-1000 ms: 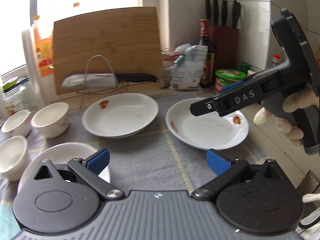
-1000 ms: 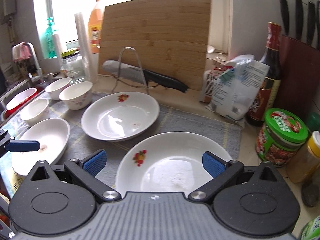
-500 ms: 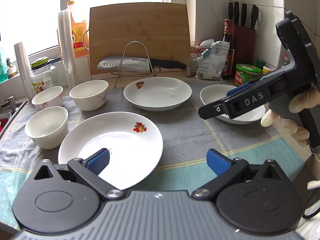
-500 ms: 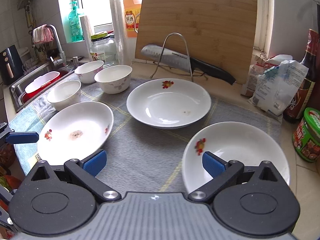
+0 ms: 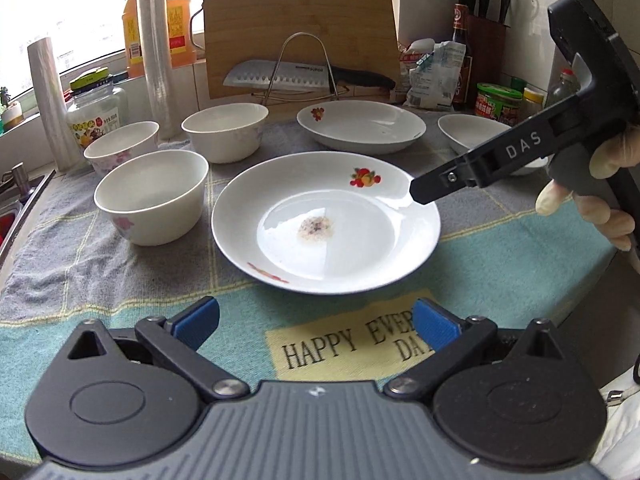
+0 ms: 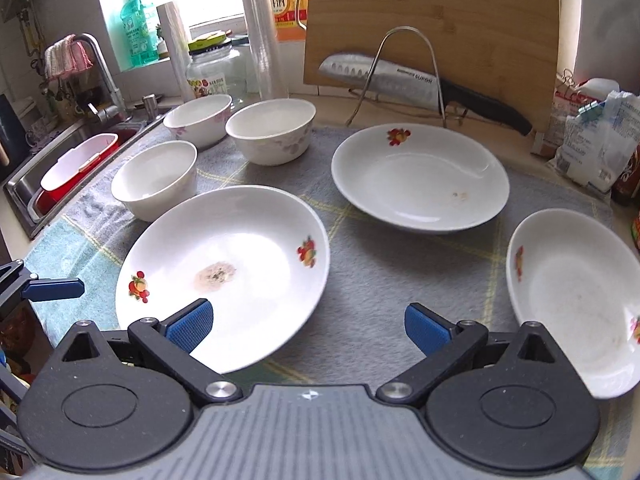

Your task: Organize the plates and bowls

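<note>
Three white plates with fruit prints lie on a cloth: a near plate with a food stain (image 5: 326,222) (image 6: 224,268), a far plate (image 5: 361,126) (image 6: 420,178), and a right plate (image 5: 472,130) (image 6: 572,300). Three white bowls (image 5: 152,196) (image 5: 225,131) (image 5: 121,146) stand to the left, also in the right wrist view (image 6: 155,178) (image 6: 271,130) (image 6: 198,119). My left gripper (image 5: 314,322) is open, just in front of the stained plate. My right gripper (image 6: 308,322) is open and empty, above the cloth between the near and right plates; its side hangs over the stained plate's right rim (image 5: 480,164).
A bamboo cutting board (image 5: 300,28) and a knife on a wire rack (image 5: 304,76) stand behind. Bottles, a jar and plastic rolls (image 5: 154,48) line the window sill. A sink with a red tub (image 6: 76,164) is at left. Sauce bottle, packets and jars (image 5: 498,102) crowd the right.
Both grippers have pulled back and swung left; the stained plate now sits in the middle of the left wrist view. Nothing was taken hold of.
</note>
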Demonstrator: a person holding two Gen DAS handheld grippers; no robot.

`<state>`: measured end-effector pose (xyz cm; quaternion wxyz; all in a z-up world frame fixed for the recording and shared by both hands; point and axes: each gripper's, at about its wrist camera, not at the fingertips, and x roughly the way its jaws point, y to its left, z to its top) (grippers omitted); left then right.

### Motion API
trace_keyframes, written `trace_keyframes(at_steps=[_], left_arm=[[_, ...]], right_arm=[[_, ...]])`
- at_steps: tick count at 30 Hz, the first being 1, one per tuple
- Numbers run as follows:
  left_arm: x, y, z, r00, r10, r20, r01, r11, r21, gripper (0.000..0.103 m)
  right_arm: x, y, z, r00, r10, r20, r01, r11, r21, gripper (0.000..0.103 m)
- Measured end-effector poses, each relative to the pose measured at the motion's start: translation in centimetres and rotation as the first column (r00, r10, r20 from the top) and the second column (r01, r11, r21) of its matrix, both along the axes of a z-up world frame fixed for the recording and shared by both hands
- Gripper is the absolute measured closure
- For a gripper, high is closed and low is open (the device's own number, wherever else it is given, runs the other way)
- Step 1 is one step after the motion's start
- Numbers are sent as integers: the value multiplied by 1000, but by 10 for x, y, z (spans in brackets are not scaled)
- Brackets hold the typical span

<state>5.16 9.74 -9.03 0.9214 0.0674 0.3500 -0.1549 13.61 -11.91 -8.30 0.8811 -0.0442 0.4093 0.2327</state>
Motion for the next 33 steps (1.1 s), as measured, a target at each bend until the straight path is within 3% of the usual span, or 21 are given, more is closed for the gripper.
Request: trace_keyframes(at_steps=[7,14,21,33], left_arm=[[13,16,-19,992,-120,-42,120,993,-18,1],[28,17,-25,985,-167,-43,166,986,-27,1],[38,13,-29,982,-184,-37,185,983,8,1],[47,13,-30,977,-210,-33,210,978,6,0]], right_arm=[[-7,17,-13,996,-70,-51,68,997,-27,0],[-5,29,-18,995,-70,-74,67,997,-48,0],[10,33,-25,996,-20,-93,17,999,-32,0],[45,44,-33,988,72,-135,-72,997,5,0]])
